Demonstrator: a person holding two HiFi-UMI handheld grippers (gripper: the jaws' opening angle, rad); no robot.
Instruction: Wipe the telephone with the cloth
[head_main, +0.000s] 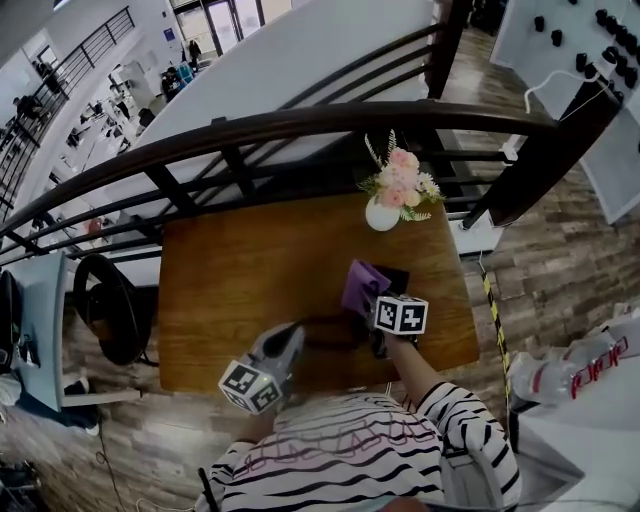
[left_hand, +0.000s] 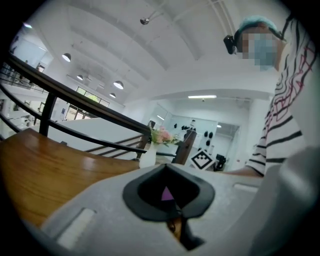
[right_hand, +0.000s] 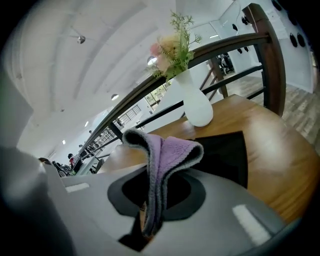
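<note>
Your right tool (right_hand: 147, 220) is clamped on the cloth (right_hand: 167, 155) at the telephone (right_hand: 225, 155). Your left tool (left_hand: 175, 225) has its jaws together, empty. Risk: a wide stroke could topple the nearby vase (right_hand: 195, 102).

I am reading no words, numbers or brands anywhere; red marks on the white object (head_main: 578, 371) at four o'clock are looking too blurred.
</note>
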